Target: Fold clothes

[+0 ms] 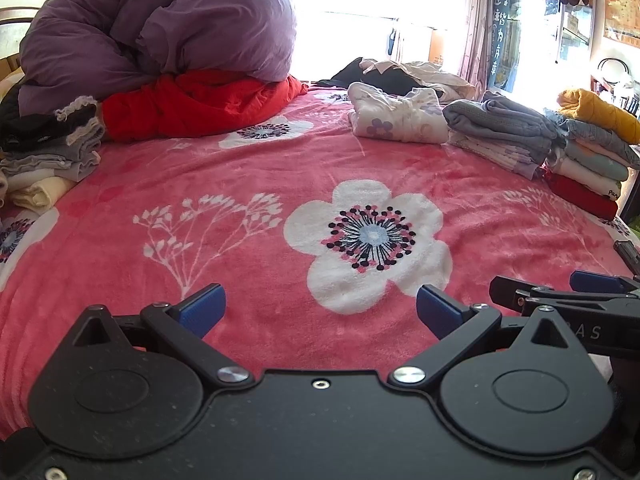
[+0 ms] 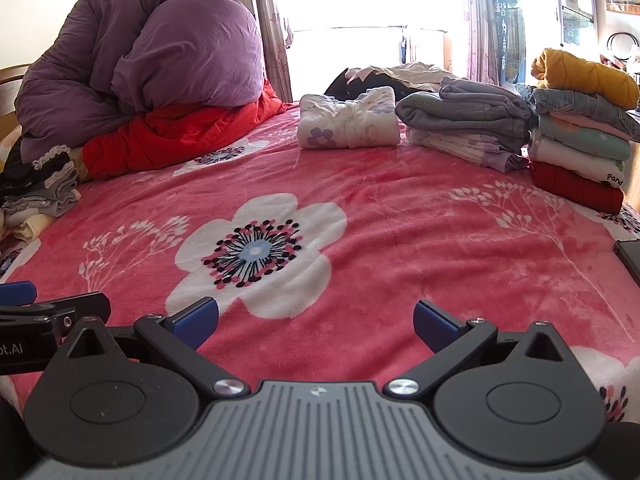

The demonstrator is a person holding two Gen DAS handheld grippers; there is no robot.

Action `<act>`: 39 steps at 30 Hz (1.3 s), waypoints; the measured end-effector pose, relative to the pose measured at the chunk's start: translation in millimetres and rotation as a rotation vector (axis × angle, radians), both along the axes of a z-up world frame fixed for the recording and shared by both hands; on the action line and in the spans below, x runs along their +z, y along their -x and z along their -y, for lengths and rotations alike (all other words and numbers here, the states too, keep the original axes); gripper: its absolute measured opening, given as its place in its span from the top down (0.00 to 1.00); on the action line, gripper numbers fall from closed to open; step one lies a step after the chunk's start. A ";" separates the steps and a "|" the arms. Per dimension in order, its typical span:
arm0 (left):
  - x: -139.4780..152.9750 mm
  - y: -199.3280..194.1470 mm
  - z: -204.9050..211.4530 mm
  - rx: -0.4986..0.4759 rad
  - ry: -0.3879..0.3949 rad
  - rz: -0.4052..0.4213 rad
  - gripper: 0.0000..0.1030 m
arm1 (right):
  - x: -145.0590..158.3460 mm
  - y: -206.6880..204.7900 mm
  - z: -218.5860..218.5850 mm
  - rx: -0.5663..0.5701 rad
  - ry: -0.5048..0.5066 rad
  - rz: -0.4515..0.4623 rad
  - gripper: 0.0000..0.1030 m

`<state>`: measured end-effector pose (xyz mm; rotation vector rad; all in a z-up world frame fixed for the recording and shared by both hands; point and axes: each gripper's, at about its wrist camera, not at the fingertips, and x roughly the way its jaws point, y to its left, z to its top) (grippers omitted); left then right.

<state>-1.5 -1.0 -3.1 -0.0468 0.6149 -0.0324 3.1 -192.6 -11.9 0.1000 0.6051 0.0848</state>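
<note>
Both grippers hover side by side over a pink flowered blanket (image 1: 248, 184) on a bed. My left gripper (image 1: 320, 308) is open with nothing between its blue pads. My right gripper (image 2: 316, 320) is open and empty too. A folded white floral garment (image 2: 348, 124) lies at the far side. Right of it sit a grey and lilac folded stack (image 2: 464, 128) and a taller stack topped by a yellow piece (image 2: 580, 128). Behind them lies a loose heap of unfolded clothes (image 1: 404, 74). A small folded pile (image 1: 48, 160) sits at the left edge.
A big purple duvet (image 1: 160, 32) rests on a red quilt (image 1: 192, 104) at the back left. A bright window with curtains (image 2: 360, 12) is behind the bed. A dark flat object (image 2: 628, 258) lies at the bed's right edge.
</note>
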 end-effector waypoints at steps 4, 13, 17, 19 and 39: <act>-0.3 -0.7 0.3 -0.001 0.001 -0.001 0.00 | 0.0 -0.2 0.1 0.000 0.000 -0.001 0.00; -2.7 -0.8 -1.8 -0.007 0.008 -0.002 0.00 | -0.9 -0.3 -0.2 -0.001 0.002 -0.002 0.00; -1.4 -3.8 -11.7 0.012 0.029 -0.002 0.00 | -1.4 0.0 -1.0 0.008 0.007 0.005 0.00; 0.4 -5.6 -20.7 0.033 0.039 0.001 0.00 | -0.7 0.8 -2.3 0.022 0.013 0.016 0.00; 29.5 -5.3 -229.7 0.496 0.029 0.066 0.00 | -45.3 -43.7 -47.6 0.200 -0.046 0.117 0.00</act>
